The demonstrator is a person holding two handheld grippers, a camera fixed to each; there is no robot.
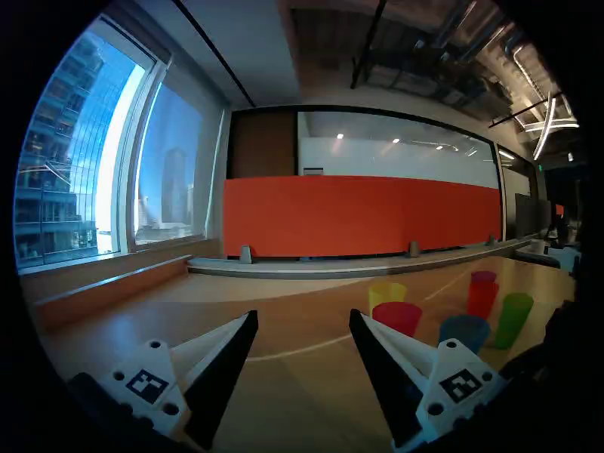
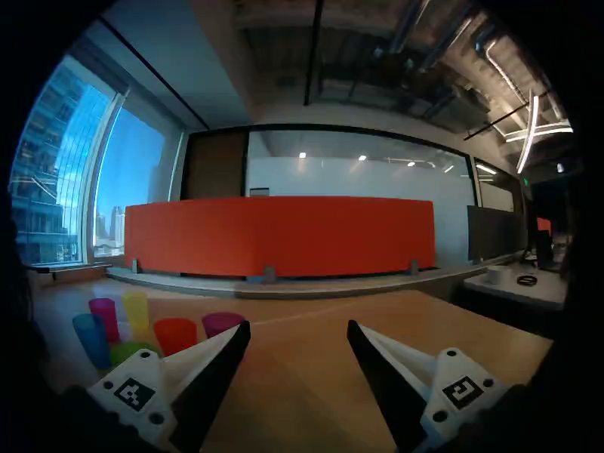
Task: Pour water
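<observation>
Wooden table [image 1: 302, 377] in foreground; orange partition [image 1: 362, 215] along its far edge, glass wall [image 1: 392, 147] behind. Tall windows [image 1: 75, 174] show high-rise buildings. Strip lights [image 1: 547, 124] hang from the exposed ceiling. White desk [image 2: 521, 291] stands apart.

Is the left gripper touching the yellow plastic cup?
Apart. In the left gripper view, bare wooden table shows between the yellow plastic cup and the nearest fingertip of the open left gripper.

Orange partition [image 1: 362, 215], windows [image 1: 83, 174], seemingly wooden table [image 1: 302, 370]
</observation>
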